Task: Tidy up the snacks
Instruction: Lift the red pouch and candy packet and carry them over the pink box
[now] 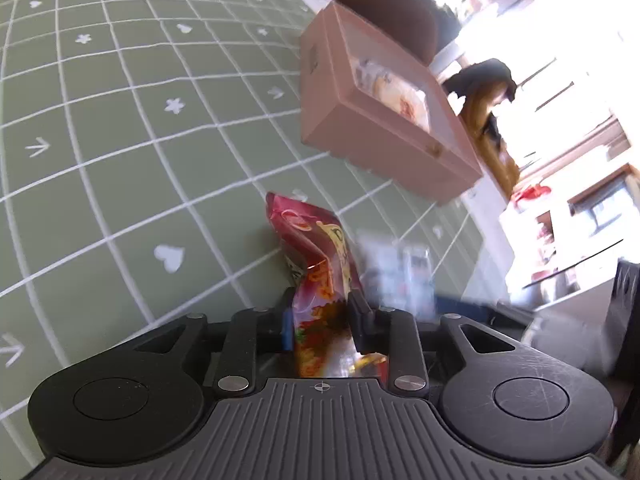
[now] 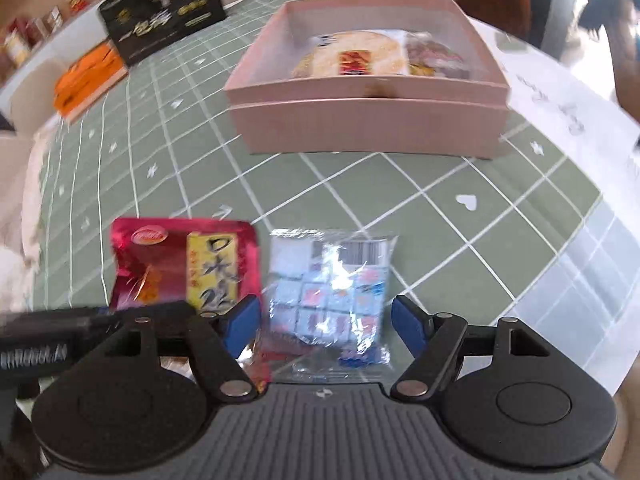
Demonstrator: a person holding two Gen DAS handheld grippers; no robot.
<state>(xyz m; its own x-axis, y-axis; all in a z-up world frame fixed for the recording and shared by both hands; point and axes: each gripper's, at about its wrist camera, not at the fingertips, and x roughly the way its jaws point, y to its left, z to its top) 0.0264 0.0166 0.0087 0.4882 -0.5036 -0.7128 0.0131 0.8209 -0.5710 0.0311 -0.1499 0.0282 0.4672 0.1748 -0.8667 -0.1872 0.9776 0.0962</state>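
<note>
Your left hand-held gripper [image 1: 320, 312] is clenched on the red snack packet [image 1: 316, 264]: its two fingers pinch the packet's lower part, and the packet stands up between them, creased in the middle, its top edge leaning over the green grid mat [image 1: 120, 120]. In the right wrist view the same red snack packet [image 2: 184, 264] shows its yellow label with black characters, and your left gripper's dark finger crosses its lower edge.

Just beside it, to the right, lies the clear packet of small blue-and-white sweets [image 2: 332, 296], barcode at its top. Your right hand-held gripper [image 2: 320, 320] is released, blue pads [image 2: 240, 320] spread wide on either side of this clear packet; you cannot tell from the blur whether either pad touches it. In the left wrist view the clear packet [image 1: 396, 276] is only a smear beside the red one.

Further along the worktop sits the pink box [image 2: 372, 120], open at the top, with wrapped round crackers [image 2: 352, 56] lying inside. The pink box [image 1: 360, 120] is well apart from both packets.

Beyond the mat's far left corner stand a black carton with gold print [image 2: 164, 28] and an orange pack [image 2: 88, 80].
</note>
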